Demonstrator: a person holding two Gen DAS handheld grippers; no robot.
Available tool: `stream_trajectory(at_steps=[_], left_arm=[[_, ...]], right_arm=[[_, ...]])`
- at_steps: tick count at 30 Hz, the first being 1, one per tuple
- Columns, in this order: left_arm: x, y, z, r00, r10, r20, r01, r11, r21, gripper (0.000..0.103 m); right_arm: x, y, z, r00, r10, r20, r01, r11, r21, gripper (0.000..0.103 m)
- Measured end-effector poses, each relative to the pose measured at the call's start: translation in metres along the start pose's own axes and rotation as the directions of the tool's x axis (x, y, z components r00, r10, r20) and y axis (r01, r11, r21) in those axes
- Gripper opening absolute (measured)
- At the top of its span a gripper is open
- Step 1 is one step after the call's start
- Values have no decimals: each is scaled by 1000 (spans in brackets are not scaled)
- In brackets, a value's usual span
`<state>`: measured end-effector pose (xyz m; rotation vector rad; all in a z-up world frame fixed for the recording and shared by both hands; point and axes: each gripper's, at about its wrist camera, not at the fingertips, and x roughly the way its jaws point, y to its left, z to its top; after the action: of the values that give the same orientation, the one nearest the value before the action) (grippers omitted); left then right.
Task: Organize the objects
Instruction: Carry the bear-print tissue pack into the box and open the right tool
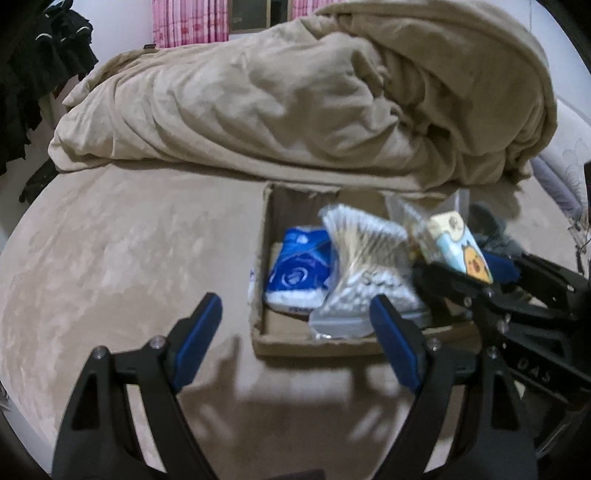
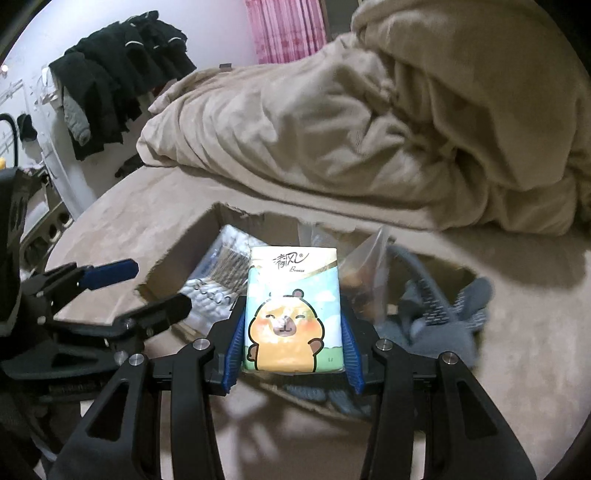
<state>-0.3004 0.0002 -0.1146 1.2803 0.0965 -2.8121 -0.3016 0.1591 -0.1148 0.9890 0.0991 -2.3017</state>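
- Your left gripper (image 1: 295,339) hangs released and empty, just short of the cardboard box (image 1: 317,345).
- In the box: blue packet (image 1: 299,273), then cotton swab bag (image 1: 364,269), leaving little free floor.
- Your right gripper (image 2: 293,347) clenches the tissue pack (image 2: 293,310), long axis pointing forward, over the box.
- Grey cloth (image 2: 439,317) lies rightmost.

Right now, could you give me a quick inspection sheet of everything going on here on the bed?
Surface: beige bed sheet, soft, wrinkled.
Job's things: cardboard box lying open; blue pack and cotton swab bag inside; cartoon tissue pack held over the box.
Clutter: grey socks beside the box; clear bag, contents unclear.
Grippers: left gripper open, empty; right gripper shut on the tissue pack.
Cables: nothing seen.
Surroundings: bunched beige duvet, pink curtain, dark clothes hanging.
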Motion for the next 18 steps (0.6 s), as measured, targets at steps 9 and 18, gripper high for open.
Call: stream_trajectory(at_steps=[9, 18], left_arm=[[7, 6, -5, 1000, 17, 8, -17, 1000, -19, 88], [-6, 16, -13, 998, 42, 40, -39, 998, -53, 88]], right_arm=[[18, -13, -18, 1000, 29, -6, -29, 999, 44, 47], [20, -14, -20, 999, 33, -1, -33, 998, 51, 49]])
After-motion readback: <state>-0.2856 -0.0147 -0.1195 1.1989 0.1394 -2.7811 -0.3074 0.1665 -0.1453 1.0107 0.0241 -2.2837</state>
